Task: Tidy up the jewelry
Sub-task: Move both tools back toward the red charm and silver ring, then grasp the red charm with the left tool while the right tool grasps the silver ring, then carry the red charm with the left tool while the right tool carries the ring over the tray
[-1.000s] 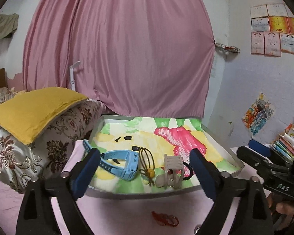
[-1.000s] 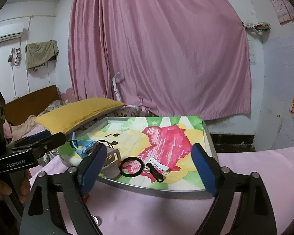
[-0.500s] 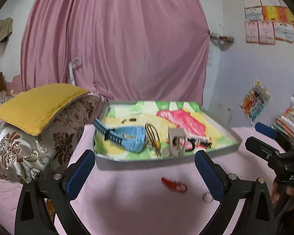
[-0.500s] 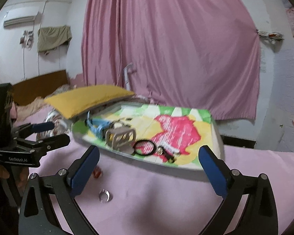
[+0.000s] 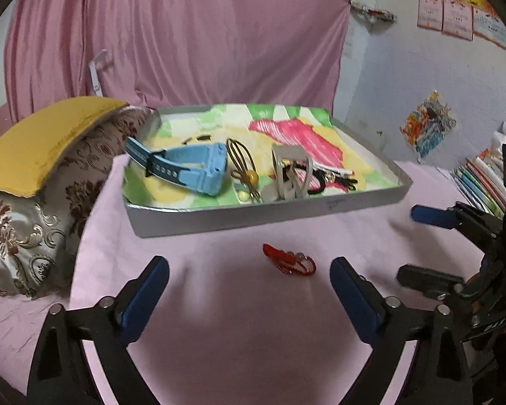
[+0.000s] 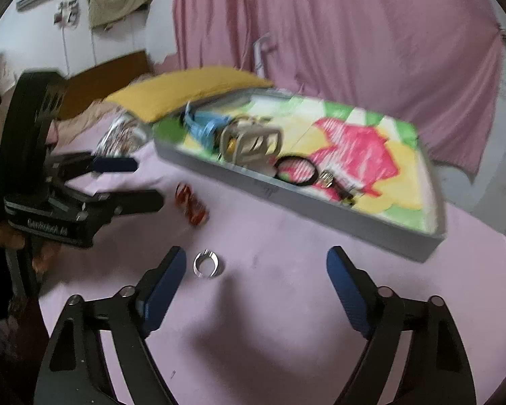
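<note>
Your right wrist view shows a small silver ring (image 6: 207, 264) on the pink cloth (image 6: 286, 303), just beside the left fingertip of your right gripper (image 6: 256, 266); your left wrist view does not show that ring at all. Both views show the red hair clip (image 5: 289, 259) lying on the cloth, near the front wall of the tray (image 5: 253, 216) and outside it. Your left wrist view gives the clearer account of the tray contents: a blue watch (image 5: 189, 168) at the left, a gold wire piece with a yellow bead (image 5: 244, 173) beside it, a white claw clip (image 5: 291, 177) standing upright at the middle, and a black hair tie (image 5: 315, 182) right of it. Your left gripper (image 5: 249, 278) hovers above the cloth with its jaws wide apart, holding nothing, the red clip lying between and slightly beyond its fingertips. Your right gripper likewise stands wide apart and empty, touching nothing. Motion blur softens the right view.
</note>
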{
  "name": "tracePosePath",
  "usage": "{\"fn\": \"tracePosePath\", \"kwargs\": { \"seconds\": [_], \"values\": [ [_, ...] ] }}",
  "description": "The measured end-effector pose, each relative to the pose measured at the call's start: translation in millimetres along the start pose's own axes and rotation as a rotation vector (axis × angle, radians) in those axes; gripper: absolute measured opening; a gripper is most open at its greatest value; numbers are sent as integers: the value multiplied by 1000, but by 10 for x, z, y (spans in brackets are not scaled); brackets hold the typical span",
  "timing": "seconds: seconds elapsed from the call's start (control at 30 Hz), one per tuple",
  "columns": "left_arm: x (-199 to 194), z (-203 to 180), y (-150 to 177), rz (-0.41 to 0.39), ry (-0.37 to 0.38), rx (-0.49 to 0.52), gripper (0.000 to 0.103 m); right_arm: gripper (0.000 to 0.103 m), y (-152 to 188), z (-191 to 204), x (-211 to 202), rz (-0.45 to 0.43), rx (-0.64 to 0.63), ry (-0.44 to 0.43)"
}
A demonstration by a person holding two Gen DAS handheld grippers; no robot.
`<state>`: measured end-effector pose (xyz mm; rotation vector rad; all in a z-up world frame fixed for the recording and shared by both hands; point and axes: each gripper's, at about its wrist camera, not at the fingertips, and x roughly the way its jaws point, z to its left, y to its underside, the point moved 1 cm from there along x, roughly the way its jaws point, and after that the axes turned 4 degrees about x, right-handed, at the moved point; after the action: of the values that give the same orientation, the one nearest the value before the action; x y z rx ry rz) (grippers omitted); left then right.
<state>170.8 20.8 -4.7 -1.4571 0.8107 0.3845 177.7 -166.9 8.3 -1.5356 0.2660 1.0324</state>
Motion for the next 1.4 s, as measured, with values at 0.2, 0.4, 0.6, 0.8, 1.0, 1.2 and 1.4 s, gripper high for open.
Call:
{"fn": "tracePosePath", "kwargs": {
  "seconds": [0.2, 0.4, 0.6, 0.8, 1.0, 1.2, 1.4],
  "values": [
    [125, -5, -2, 55, 41, -14, 76, 56, 21, 106, 125, 75, -47, -48],
    [238, -24, -63, 75, 79, -32, 65, 41, -20, 188, 218, 110, -79, -57],
    [345, -63, -104, 106, 102, -37, 50, 32, -64, 209, 248, 108, -90, -57],
    [377, -59, -130, 108, 107, -43, 38, 23, -102, 184, 284, 106, -81, -56],
    [389, -65, -133, 114, 104, -39, 25, 17, -147, 122, 322, 104, -54, -49],
    [385, -92, -121, 118, 112, -24, 7, 17, -207, 98, 392, 103, -41, -38],
    [310, -183, -104, 94, 121, -1, 6, 5, -214, 41, 364, 84, -12, -38]
  ]
}}
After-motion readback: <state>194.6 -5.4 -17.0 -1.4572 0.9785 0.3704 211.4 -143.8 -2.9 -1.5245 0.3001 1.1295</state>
